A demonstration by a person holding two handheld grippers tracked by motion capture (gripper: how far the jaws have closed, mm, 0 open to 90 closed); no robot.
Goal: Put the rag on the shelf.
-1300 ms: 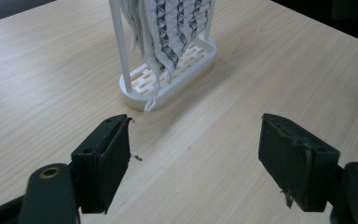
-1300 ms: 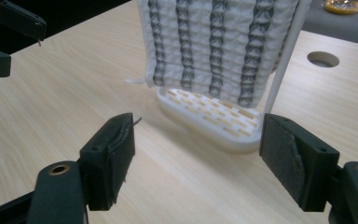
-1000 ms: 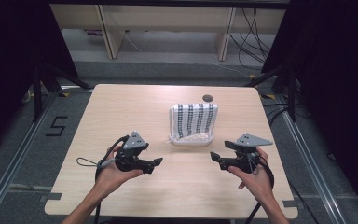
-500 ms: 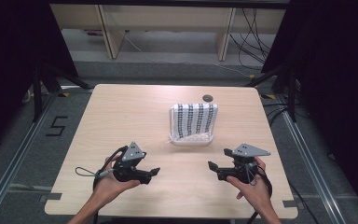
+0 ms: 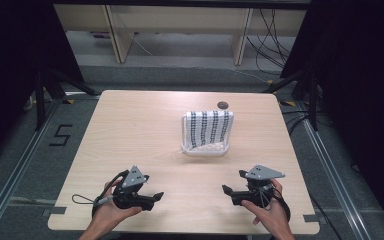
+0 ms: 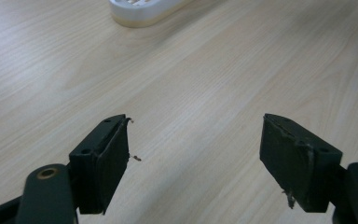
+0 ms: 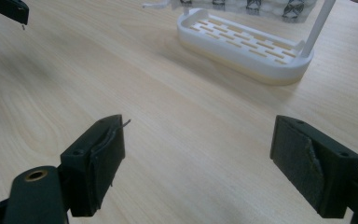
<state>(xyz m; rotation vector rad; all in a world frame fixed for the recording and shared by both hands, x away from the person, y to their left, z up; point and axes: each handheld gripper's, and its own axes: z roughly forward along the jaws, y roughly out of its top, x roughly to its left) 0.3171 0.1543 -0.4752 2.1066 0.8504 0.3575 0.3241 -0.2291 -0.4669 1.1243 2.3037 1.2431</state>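
Towel (image 5: pixel 209 128), white with dark patterned stripes, is seen draped over the upright frame of a white slotted rack (image 5: pixel 204 149) at the centre right of the high view, on the wooden table (image 5: pixel 130 130); a small dark round object (image 5: pixel 223 105) lies just behind it near the far edge. Left gripper (image 5: pixel 150 199) at the lower left and right gripper (image 5: pixel 228 192) at the lower right are held near the front edge, well apart from the rack, both with jaws spread wide and nothing between them; the right jaws have just been opening. Risk is judged to lie in the light rack being tipped or dragged if the cloth is pulled from one side alone
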